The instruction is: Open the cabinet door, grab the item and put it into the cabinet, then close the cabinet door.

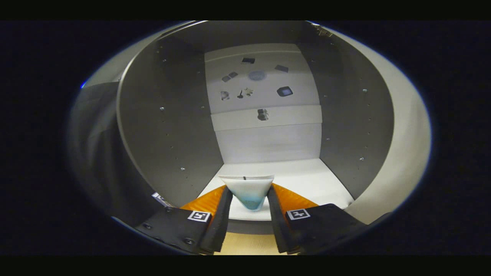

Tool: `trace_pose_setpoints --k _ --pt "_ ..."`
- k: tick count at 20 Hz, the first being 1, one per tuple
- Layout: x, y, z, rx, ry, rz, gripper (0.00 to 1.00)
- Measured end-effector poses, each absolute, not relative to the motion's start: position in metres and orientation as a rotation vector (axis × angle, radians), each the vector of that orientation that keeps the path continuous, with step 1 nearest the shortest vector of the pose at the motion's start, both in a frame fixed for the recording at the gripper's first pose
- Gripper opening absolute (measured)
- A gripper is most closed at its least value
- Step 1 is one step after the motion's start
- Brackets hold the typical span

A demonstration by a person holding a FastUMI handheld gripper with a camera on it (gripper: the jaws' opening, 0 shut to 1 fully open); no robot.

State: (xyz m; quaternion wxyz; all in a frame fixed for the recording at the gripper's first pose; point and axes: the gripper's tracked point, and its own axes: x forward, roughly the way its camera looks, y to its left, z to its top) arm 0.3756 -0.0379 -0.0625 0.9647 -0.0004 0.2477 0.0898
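**Cup held at the mouth of the open cabinet**

Nearest to us, the gripper (249, 199) has both fingers pressed against a pale, translucent cup (248, 191), one on each side, and the cup sits squarely between them with a bluish tint at its base. The cup is right at the front edge of the cabinet (168, 126), over its white floor (307, 180). Just ahead, that floor runs back between two grey side walls dotted with small holes. Further in, a white back panel (268, 142) rises, and high on it several small dark shapes (284, 91) are scattered, too small to make out.
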Motion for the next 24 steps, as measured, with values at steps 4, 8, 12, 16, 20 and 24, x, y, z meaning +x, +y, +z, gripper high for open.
trace_pose_setpoints --k 4,8,12,16,20,24 --pt "0.392 -0.034 -0.086 -0.024 0.592 0.168 0.59" --pt "0.405 -0.026 -0.092 -0.088 0.593 0.165 0.60" --pt "0.404 -0.020 -0.099 -0.091 0.606 0.170 0.70" --pt "0.397 -0.022 -0.093 -0.089 0.593 0.160 0.94" --pt "0.378 -0.027 -0.069 -0.097 0.530 0.155 1.00" --pt "0.341 -0.027 -0.034 -0.097 0.449 0.170 1.00"
